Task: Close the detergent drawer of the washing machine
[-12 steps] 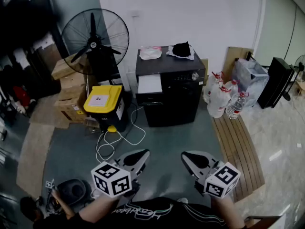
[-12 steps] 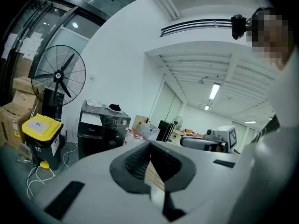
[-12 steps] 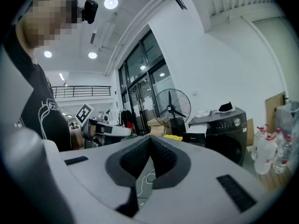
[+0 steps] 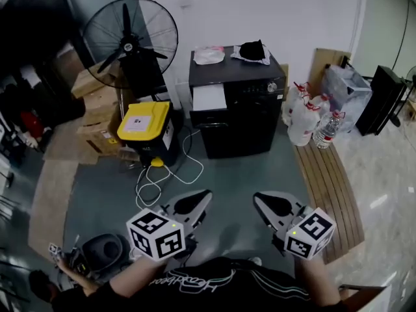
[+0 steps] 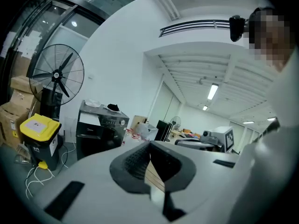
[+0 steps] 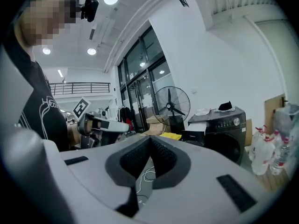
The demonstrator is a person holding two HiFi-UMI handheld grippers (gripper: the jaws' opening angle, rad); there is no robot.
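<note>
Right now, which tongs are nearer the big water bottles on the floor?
Right. The right tongs hang well short of the water bottles, a little left of them; the left tongs are just as far back but farther left.

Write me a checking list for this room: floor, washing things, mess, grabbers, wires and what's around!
Surface: grey floor, with a wooden slatted platform at its right.
Job's things: black washing machine against the wall; its white detergent drawer looks pulled out.
Clutter: white bag and dark item on the machine; water bottles right of it; yellow-lidded bin and cardboard boxes left.
Grippers: left gripper and right gripper both shut, empty, well short of the machine.
Cables: white cable looped on the floor by the bin.
Surroundings: standing fan, white wall.
</note>
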